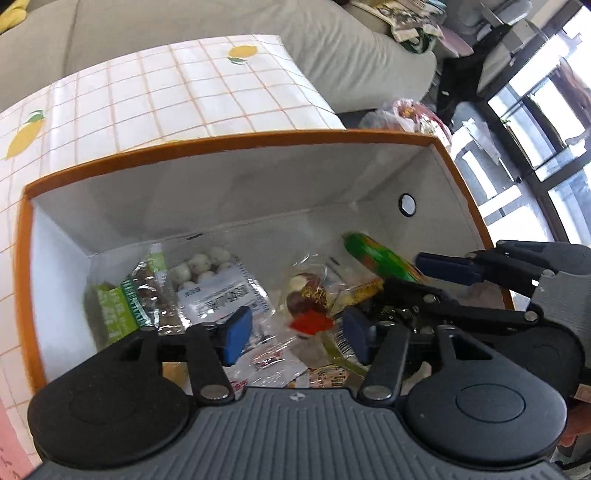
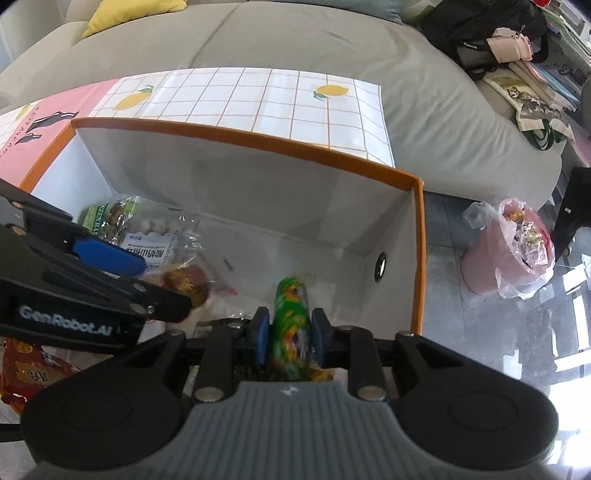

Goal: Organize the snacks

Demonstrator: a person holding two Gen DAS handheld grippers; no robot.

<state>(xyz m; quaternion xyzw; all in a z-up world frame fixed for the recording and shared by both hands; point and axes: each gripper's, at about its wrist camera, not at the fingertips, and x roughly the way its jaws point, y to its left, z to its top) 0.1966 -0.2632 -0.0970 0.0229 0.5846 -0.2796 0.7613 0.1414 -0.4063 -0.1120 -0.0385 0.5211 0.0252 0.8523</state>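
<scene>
Blue pads of the right gripper (image 2: pixel 289 341) sit either side of the green printed snack tube (image 2: pixel 290 328), apparently clamped, tube pointing into the box so it can drop on the bare floor at the right end. Left gripper (image 1: pixel 297 334) hangs spread wide, holding nothing, over loose packets, likely staged for the next pick. Further in, the white-ball bag (image 1: pixel 207 280) lies left. Orange-rimmed box (image 2: pixel 258 138) sits on the lemon-print tablecloth (image 2: pixel 266 98).

1. A home living room: a grey sofa (image 2: pixel 295 74) with a yellow cushion (image 2: pixel 129 13).
2. A lemon-print cloth (image 2: pixel 258 99) covers the table.
3. Bags (image 2: pixel 476 33) and books (image 2: pixel 532 88) clutter the sofa's right end.
4. A lined pink bin (image 2: pixel 495 254) stands on the tiled floor.
</scene>
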